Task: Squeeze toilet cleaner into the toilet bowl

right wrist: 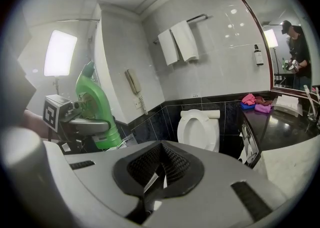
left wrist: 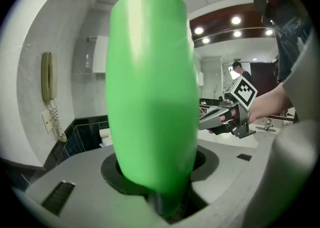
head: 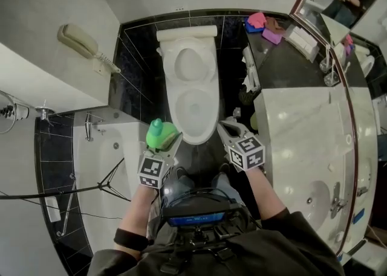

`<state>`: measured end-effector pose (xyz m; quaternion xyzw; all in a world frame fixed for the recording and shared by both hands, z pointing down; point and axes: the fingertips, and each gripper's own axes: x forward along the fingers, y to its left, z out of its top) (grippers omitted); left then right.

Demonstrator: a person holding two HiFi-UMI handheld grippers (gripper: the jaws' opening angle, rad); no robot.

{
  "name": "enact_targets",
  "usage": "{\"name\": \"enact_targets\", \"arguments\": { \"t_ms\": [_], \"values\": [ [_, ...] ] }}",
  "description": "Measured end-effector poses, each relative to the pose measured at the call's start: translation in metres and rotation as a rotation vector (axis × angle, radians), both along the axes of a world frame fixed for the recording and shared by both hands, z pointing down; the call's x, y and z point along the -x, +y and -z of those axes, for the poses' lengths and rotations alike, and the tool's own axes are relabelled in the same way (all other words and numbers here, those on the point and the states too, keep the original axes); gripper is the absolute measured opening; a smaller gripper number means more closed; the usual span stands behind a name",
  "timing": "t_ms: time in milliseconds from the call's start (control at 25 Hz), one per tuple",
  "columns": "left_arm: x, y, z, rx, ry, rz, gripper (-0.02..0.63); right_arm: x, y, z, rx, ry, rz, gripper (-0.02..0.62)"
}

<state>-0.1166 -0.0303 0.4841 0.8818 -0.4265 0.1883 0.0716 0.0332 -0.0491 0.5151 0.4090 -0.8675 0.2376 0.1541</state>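
Apparently no cleaner had gone in yet. The left gripper [head: 164, 142] clamped the green plastic toilet-cleaner bottle [head: 160, 134] upright between partly open jaws, just short of the white ceramic toilet bowl [head: 195, 107]. The right gripper [head: 228, 127] was empty, its jaws fully closed. Aiming and squeezing were left.

Head view looks steeply down over toilet [head: 192, 96]; gripper views low, facing forward; all share wall phone [head: 78, 40].
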Motion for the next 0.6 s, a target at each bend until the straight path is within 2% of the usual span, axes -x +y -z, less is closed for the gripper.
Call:
{"name": "enact_targets", "arguments": {
  "t_ms": [200, 600],
  "values": [
    [0.021, 0.010, 0.000, 0.005, -0.010, 0.002, 0.201, 0.023, 0.004, 0.000, 0.003, 0.011, 0.025, 0.000],
    [0.027, 0.014, -0.003, 0.021, 0.012, -0.001, 0.198, 0.031, 0.001, -0.005, -0.004, 0.035, 0.041, 0.000]
  ]
}}
